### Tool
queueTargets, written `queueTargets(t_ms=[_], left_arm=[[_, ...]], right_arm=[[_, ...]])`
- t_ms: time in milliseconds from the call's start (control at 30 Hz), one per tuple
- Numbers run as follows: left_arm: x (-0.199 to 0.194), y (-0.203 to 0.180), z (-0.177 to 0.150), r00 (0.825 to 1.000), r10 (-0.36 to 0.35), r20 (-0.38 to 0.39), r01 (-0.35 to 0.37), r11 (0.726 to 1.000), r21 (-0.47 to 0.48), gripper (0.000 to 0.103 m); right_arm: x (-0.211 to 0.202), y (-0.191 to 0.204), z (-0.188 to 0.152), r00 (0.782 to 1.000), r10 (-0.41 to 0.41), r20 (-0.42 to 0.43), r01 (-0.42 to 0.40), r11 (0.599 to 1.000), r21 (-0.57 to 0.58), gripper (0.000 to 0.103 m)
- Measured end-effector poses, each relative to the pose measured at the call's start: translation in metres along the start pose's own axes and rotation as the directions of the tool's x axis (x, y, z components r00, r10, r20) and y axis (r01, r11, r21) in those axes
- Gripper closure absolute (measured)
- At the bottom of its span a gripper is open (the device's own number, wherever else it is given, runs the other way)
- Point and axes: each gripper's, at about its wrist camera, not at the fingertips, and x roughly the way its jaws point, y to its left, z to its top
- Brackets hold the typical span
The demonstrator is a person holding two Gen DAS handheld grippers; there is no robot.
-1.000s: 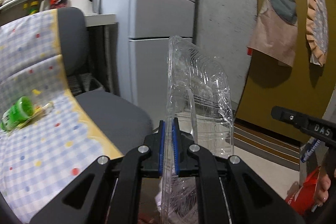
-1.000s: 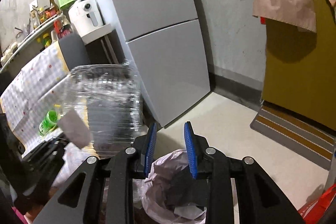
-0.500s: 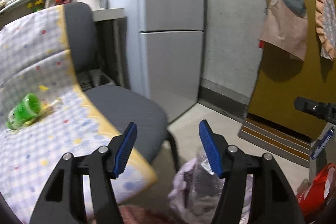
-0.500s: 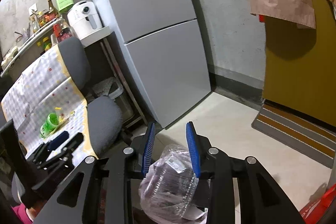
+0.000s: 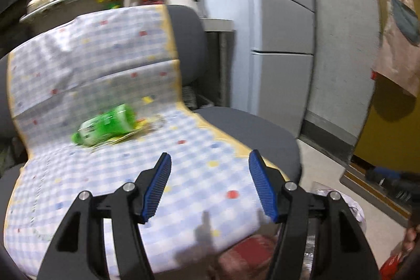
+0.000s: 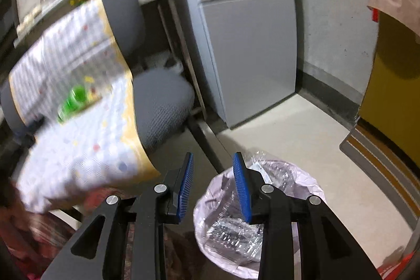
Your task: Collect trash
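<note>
The left gripper [image 5: 210, 185] is hovering with its blue-padded fingers [image 5: 157, 185] spread wide and gripping nothing, pointing at the one green plastic bottle [image 5: 105, 126] lying on its side well ahead, on the checked cloth [image 5: 183, 175] draping the grey office chair [image 5: 252, 127]; that reads as lining up the next pickup. The right gripper [image 6: 212, 185] is waiting with fingers partly apart, also empty, just above the single bin lined with a pale plastic bag [image 6: 309, 183], where crumpled clear plastic packaging [image 6: 231, 232] is sitting inside, likely so the bin stays within reach.
</note>
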Motion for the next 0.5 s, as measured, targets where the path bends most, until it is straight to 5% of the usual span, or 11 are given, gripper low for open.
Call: queueTargets(t_ms=[200,500], left_arm=[[0.005,0.04,-0.008,0.997,0.071,-0.037,-0.074,0.994,-0.086,0.043],[0.014,0.049,-0.015,0.994,0.087,-0.065,-0.093,0.991,-0.093,0.043]], right_arm=[[0.075,0.004,-0.023,0.995,-0.067,-0.068,0.066,0.998,-0.022,0.072],[0.156,-0.01,-0.045,0.971,-0.133,-0.198,0.145,0.989,0.044,0.072]])
